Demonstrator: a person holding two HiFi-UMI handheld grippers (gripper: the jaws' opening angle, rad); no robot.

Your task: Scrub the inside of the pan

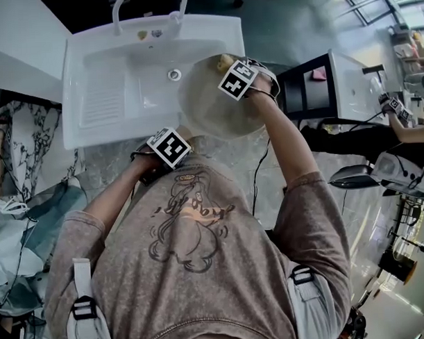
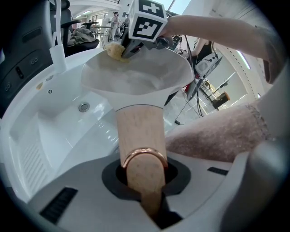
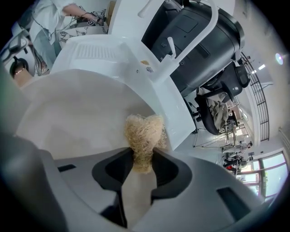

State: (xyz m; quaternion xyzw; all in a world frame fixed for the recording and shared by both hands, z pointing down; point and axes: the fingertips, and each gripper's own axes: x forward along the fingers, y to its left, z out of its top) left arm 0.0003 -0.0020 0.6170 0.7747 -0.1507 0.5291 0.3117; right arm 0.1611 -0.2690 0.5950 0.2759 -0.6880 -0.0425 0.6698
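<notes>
Head view hides handle (image 2: 139, 131); left tongs (image 2: 144, 179) clamp it, right tongs (image 3: 143, 158) pinch scrubber (image 3: 144, 131) inside pan (image 1: 208, 111).

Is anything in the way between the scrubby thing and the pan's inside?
Nothing visible. The right gripper pinches the fibre scrubber at the pan's bare inner wall near its rim. The left gripper grips the wooden handle.
</notes>
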